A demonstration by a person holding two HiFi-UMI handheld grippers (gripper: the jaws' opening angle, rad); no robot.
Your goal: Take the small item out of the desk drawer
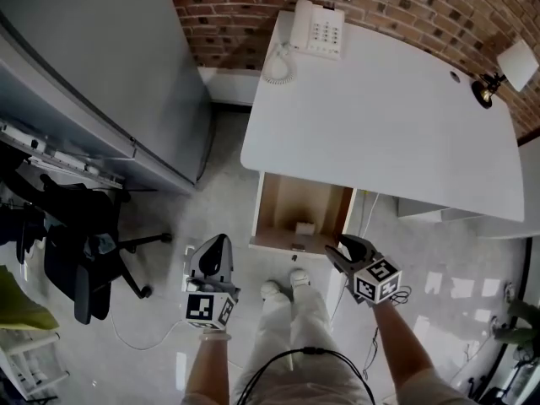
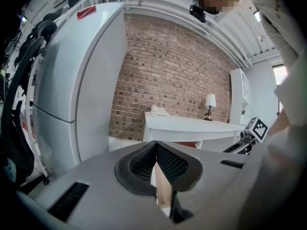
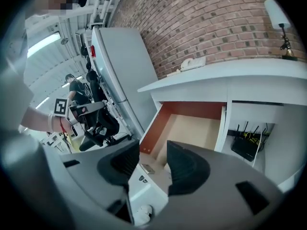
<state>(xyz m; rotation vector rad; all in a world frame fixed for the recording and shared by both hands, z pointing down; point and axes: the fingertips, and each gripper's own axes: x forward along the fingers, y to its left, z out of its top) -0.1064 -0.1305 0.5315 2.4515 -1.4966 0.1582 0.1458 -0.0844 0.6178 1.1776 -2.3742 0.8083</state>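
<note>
The desk drawer [image 1: 297, 207] stands pulled out below the white desk [image 1: 380, 116], with a small white item [image 1: 305, 227] lying near its front edge. My right gripper [image 1: 335, 250] hovers just right of the drawer's front, open and empty. In the right gripper view the drawer's front panel [image 3: 144, 176] shows between the jaws of the right gripper [image 3: 152, 159], with the drawer's bare wooden floor [image 3: 192, 128] beyond. My left gripper [image 1: 218, 241] hangs left of the drawer. Its pads [image 2: 168, 162] meet at the tips with nothing between them.
A white telephone [image 1: 316, 30] sits at the desk's far left corner and a lamp [image 1: 506, 70] at its far right. A tall grey cabinet [image 1: 101, 74] and a black office chair [image 1: 84, 243] stand to the left. My shoes [image 1: 283, 287] rest before the drawer. A router [image 3: 247, 147] sits under the desk.
</note>
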